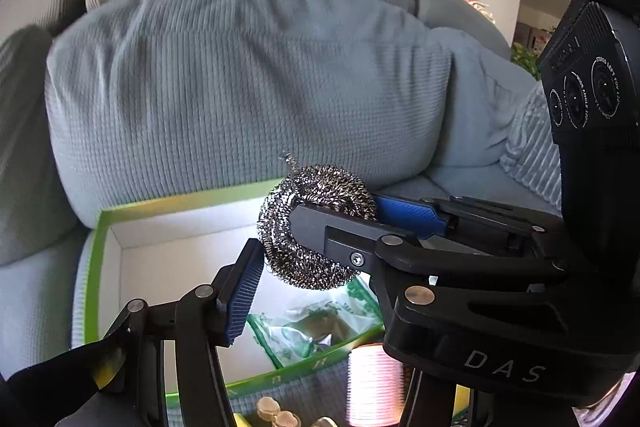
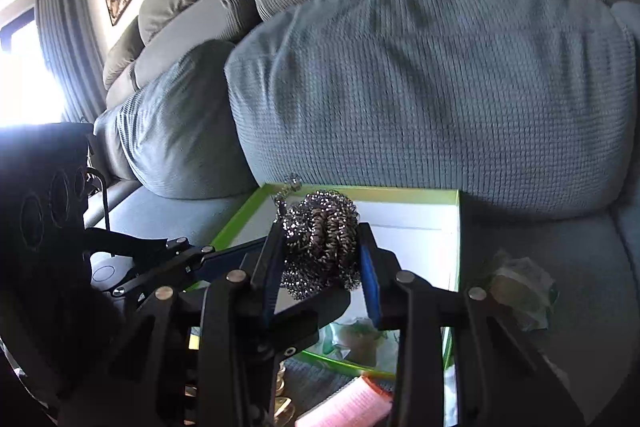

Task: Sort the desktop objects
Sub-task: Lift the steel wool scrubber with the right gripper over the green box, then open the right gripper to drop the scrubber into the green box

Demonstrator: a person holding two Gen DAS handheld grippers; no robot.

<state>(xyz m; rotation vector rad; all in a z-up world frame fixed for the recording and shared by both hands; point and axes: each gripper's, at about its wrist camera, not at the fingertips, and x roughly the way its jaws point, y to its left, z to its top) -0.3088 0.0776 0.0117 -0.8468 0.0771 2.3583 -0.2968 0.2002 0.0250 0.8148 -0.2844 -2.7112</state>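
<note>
Item: steel scourer [image 2: 320, 243], coiled wire, one loose strand standing up at the top. It is pinched between the blue pads of the right hand-held gripper [image 2: 324, 255] and is carried above the open box [image 2: 416, 195], a white tray with a green rim that is set on the sofa seat [image 2: 560, 239] against the back cushions.

Left hand-held gripper [image 1: 320, 251]: only one blue pad [image 1: 242, 295] is plainly seen, just beside the scourer; whether the jaws grip anything cannot be told.

Already in the box: a green-printed plastic packet [image 1: 316, 327].

Still outside the box: a crumpled wrapper [image 2: 520, 291] on the seat to the right; a pink ribbed roll [image 1: 376, 383] and some small gold pieces [image 1: 276, 413] near the front edge.

Progress is judged as partial: one item is stowed, the scourer is in transit and not yet released, and several items are left.
</note>
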